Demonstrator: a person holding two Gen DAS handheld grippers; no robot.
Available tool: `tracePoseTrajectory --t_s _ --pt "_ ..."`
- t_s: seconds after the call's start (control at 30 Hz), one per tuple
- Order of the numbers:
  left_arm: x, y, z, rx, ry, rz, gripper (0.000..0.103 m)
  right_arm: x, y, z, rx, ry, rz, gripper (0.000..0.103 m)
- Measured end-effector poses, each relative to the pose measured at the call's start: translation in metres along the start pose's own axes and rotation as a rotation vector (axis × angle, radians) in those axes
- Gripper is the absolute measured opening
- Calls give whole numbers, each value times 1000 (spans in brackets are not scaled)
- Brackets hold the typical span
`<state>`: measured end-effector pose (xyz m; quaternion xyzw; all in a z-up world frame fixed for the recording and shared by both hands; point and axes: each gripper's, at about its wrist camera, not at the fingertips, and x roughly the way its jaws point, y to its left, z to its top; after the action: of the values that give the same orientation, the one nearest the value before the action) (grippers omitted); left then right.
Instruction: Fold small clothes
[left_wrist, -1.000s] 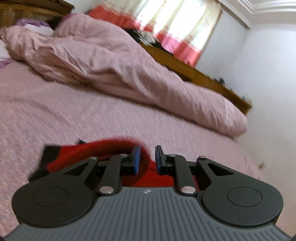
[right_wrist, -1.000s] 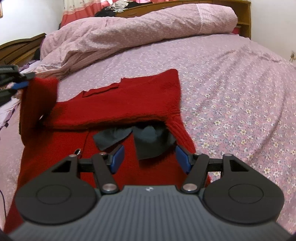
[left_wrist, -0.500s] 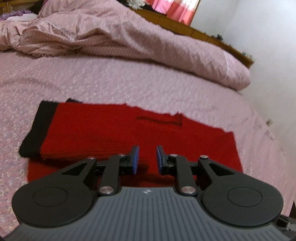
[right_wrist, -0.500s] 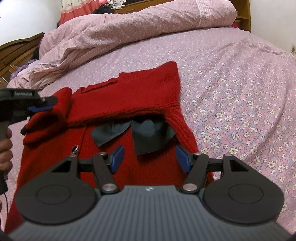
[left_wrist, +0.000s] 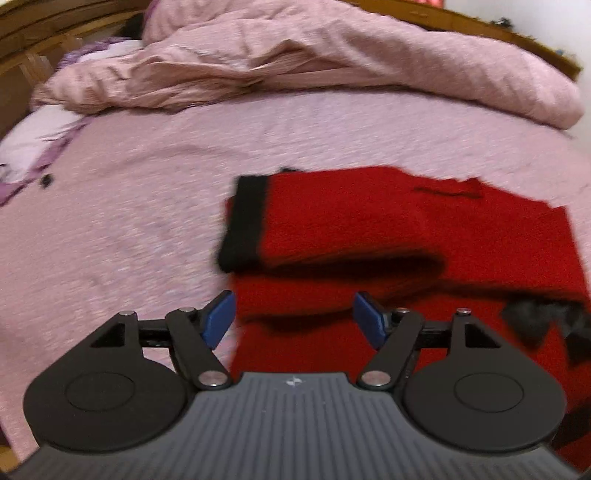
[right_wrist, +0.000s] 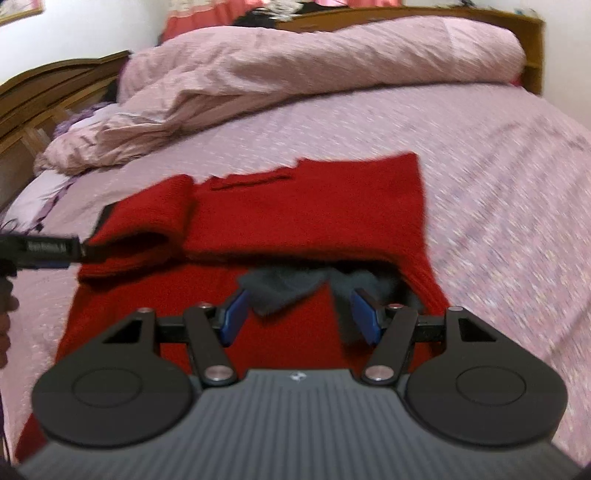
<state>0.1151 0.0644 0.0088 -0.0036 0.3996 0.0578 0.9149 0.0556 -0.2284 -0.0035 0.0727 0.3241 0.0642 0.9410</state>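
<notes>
A small red knit sweater (right_wrist: 314, 214) lies flat on the pink floral bedsheet (right_wrist: 498, 177). Its left sleeve with a black cuff (left_wrist: 245, 221) is folded across the body. A dark collar piece (right_wrist: 288, 288) shows at the near edge. My left gripper (left_wrist: 293, 317) is open and empty, low over the sweater's left edge; it also shows in the right wrist view (right_wrist: 48, 251) beside the folded sleeve. My right gripper (right_wrist: 301, 314) is open and empty, just above the collar.
A crumpled pink duvet (right_wrist: 295, 74) lies across the far side of the bed. A wooden headboard (right_wrist: 33, 99) runs along the left and a wooden shelf (right_wrist: 532, 44) at the back. A lilac pillow (left_wrist: 33, 147) sits at the left.
My left gripper carried the sleeve across the sweater, laid it down and opened from nearly shut. It has drawn back to the left. My right gripper stayed open over the collar.
</notes>
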Motion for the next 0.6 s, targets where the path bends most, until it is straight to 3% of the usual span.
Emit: tracePoseTrajectory --t_s 0.23,0.6 --pt "12 40 -19 -73 58 76 77 15 56 19 -173 -23 67 63" --pt "27 52 -29 -117 90 61 77 57 138 39 -415 21 145 63"
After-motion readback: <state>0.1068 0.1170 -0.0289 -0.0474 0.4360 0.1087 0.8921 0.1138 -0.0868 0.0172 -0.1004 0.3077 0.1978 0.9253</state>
